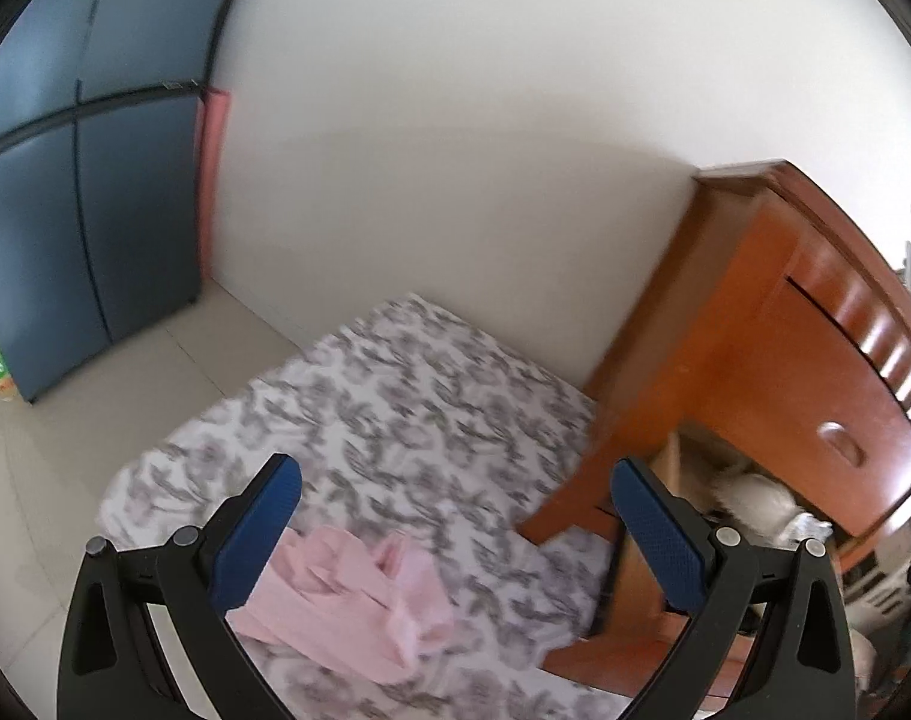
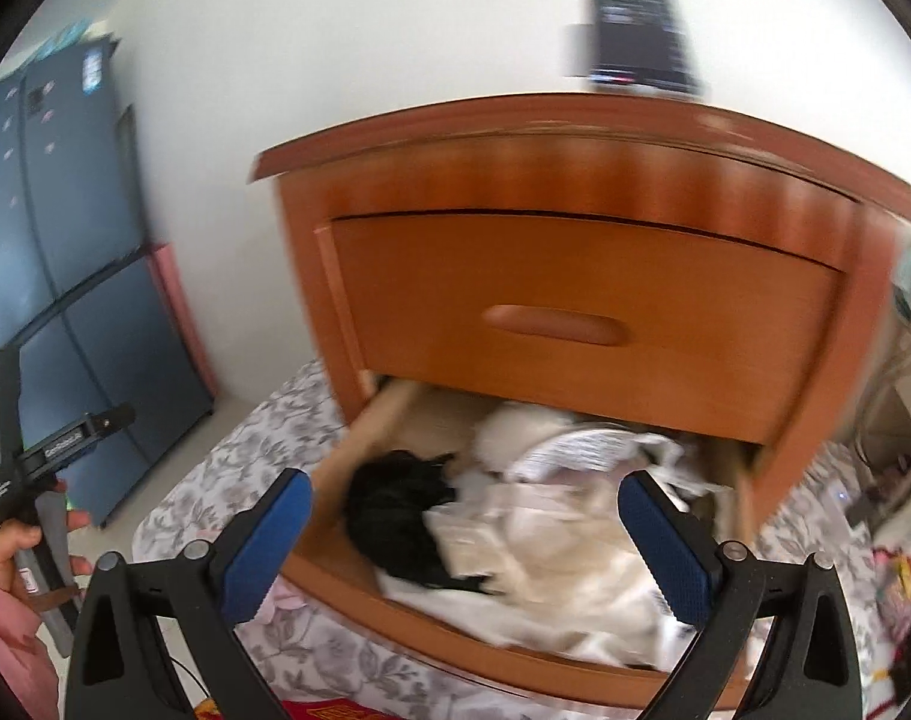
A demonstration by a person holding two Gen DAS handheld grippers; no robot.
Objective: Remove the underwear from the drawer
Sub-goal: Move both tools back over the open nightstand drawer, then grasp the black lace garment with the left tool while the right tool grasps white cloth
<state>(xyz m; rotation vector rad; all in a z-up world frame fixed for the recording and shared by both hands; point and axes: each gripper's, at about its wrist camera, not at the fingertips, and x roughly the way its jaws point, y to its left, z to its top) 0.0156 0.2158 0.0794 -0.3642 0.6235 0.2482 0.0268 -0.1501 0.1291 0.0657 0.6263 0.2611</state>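
Observation:
The lower drawer (image 2: 359,585) of a wooden nightstand (image 2: 575,276) stands pulled out, and it holds a black garment (image 2: 395,516) at its left and several white and cream garments (image 2: 563,516) to the right. My right gripper (image 2: 464,531) hovers open just above the drawer, nothing between its fingers. A pink piece of underwear (image 1: 347,600) lies on the floral sheet (image 1: 395,408) left of the nightstand (image 1: 755,348). My left gripper (image 1: 455,519) hangs open over the sheet, above the pink piece. The left gripper's handle (image 2: 29,468) shows in the right wrist view, held by a hand.
A dark blue cabinet (image 1: 65,228) stands against the white wall at the far left, a pink strip (image 1: 212,180) beside it. A dark box (image 2: 635,36) sits on the nightstand top. The upper drawer (image 2: 575,312) is closed. Clutter (image 2: 899,576) lies at the right.

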